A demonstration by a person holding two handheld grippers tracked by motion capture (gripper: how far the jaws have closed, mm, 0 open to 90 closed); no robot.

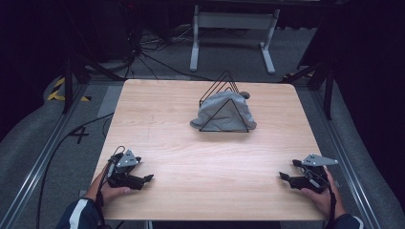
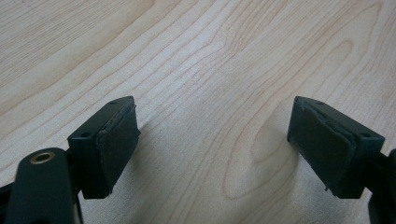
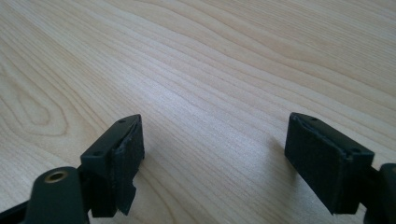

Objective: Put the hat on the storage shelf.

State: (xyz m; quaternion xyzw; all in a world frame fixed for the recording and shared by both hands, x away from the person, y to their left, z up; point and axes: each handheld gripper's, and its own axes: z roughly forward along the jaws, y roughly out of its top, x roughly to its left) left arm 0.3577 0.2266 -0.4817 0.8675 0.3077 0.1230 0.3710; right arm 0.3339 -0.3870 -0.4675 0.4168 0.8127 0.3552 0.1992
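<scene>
— So, where are the two claws?

— Both at the near edge of the wooden desk (image 1: pixel 210 157). The left claw (image 1: pixel 143 180) lies at the near left corner in the person's left hand (image 1: pixel 111 191), tips pointing toward the middle. The right claw (image 1: pixel 286 178) lies at the near right corner in the right hand (image 1: pixel 321 194), tips pointing inward too.

— Released or clenched?

— Released, both. In each gripper view the two black jaws stand wide apart with bare wood grain between them; the left claw (image 2: pixel 212 142) and the right claw (image 3: pixel 212 149) grip nothing.

— And on the desk?

— A black wire rack (image 1: pixel 223 102) of triangular loops stands toward the far middle, well apart from both claws. A grey cloth (image 1: pixel 222 110) is draped through it, spilling out at either side.
</scene>
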